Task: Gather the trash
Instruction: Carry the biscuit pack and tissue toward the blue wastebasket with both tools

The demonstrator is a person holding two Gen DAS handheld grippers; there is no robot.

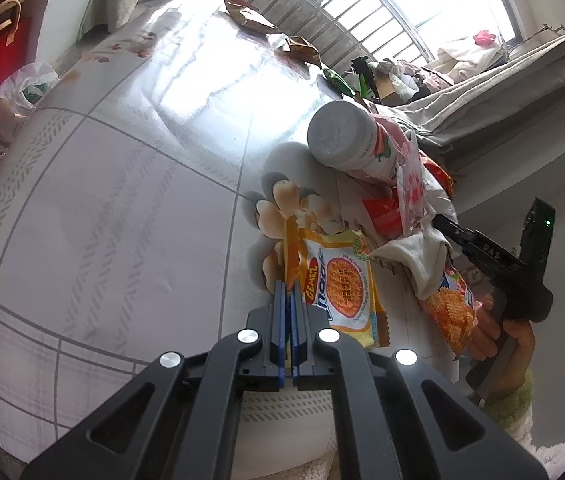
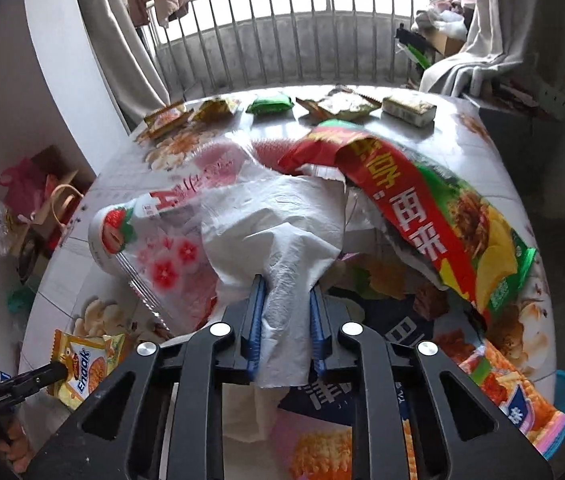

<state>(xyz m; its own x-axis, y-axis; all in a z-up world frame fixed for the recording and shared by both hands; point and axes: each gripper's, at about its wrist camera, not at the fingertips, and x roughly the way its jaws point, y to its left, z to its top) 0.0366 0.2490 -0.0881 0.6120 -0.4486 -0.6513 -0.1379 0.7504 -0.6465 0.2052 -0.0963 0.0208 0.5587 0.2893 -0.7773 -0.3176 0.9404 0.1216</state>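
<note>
In the left wrist view my left gripper (image 1: 288,288) is shut on the edge of a yellow Enaak snack wrapper (image 1: 338,292) lying on the floral tablecloth (image 1: 122,200). The right wrist view shows the same wrapper (image 2: 86,360) at lower left, with the left gripper (image 2: 56,370) pinching it. My right gripper (image 2: 286,292) is closed on a crumpled white tissue (image 2: 282,224), which bunches between its blue pads. That tissue (image 1: 414,256) and the right gripper (image 1: 440,224), held by a hand (image 1: 490,328), appear at the right of the left wrist view.
A trash heap surrounds the tissue: a white strawberry-label bottle (image 2: 110,232), a clear flowered bag (image 2: 170,256), a red-green chips bag (image 2: 422,208) and an orange snack packet (image 2: 522,400). Several wrappers (image 2: 270,104) line the far table edge. Bags (image 1: 22,96) sit on the floor.
</note>
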